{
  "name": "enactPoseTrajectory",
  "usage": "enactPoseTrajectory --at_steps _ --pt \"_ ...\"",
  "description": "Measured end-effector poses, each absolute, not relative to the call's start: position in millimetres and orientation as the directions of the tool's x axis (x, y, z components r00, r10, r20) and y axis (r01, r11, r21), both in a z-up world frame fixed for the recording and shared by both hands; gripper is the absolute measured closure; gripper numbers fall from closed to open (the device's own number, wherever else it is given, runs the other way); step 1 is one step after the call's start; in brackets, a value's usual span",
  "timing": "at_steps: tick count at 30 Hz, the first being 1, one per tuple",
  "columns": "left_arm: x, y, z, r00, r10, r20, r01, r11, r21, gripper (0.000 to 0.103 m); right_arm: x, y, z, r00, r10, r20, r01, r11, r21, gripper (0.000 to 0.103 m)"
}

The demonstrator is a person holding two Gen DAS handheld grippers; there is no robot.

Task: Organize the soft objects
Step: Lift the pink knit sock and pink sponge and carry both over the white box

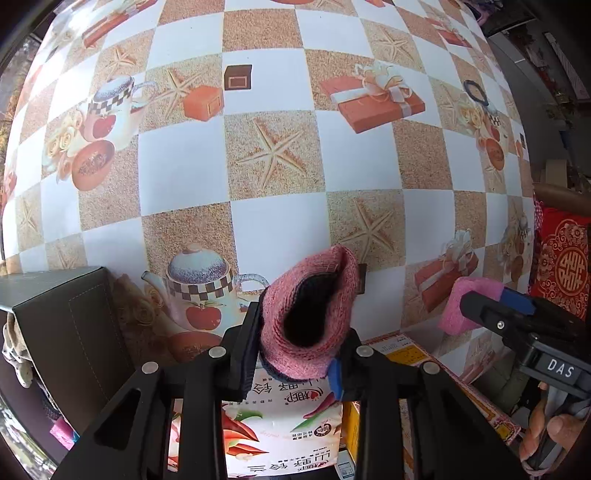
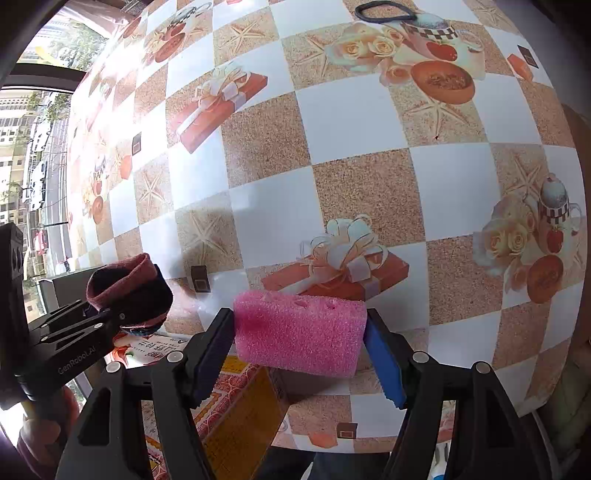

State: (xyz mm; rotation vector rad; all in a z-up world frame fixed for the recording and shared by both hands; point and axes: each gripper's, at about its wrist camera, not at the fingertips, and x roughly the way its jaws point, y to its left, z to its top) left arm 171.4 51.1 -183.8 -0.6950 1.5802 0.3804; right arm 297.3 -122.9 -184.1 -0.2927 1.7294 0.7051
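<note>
Sponge and sock, one in each tool, both lifted clear of the counter (image 2: 351, 155) with its checkered starfish-and-teapot print. The right tool (image 2: 301, 332) is pinching a pink foam sponge (image 2: 301, 332) by its two short ends, pads pressed flat against it, so the block hangs crosswise between the fingers. You can catch a corner of the same sponge (image 1: 458, 306) from the left camera, sticking out of the right tool (image 1: 491, 302) at the right edge of the view.

The left tool (image 1: 299, 350) is squeezed down on a pink knit sock (image 1: 306, 314) with a dark lining. The cuff stands up and gapes open toward the camera, while the lower part is bunched between the pads. In the right camera that sock (image 2: 129, 291) shows up at the left side, sitting in the left tool (image 2: 122, 317), near the sponge but not touching it.

Under both tools there's a printed snack bag (image 1: 280, 424) lying flat and an orange-and-yellow carton (image 2: 236, 402) beside it. A dark grey box (image 1: 70, 321) stands at the left. A black hair tie (image 2: 384, 11) lies well apart at the far end of the counter.
</note>
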Motion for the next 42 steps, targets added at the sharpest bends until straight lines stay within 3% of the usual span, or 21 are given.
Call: enactPoseTrajectory --at_steps 23,42 --pt "106 14 -97 0.155 -0.078 -0.985 -0.599 0.785 -0.156 0.069 279 -181 -132 -0.187 0.234 -0.954 -0.587 0.752 0.300 0.032" --pt "36 -23 -81 0.201 -0.050 -0.978 -0.577 0.801 -0.159 0.069 210 -222 -110 -0.185 0.216 -0.959 -0.629 0.723 0.284 0.032"
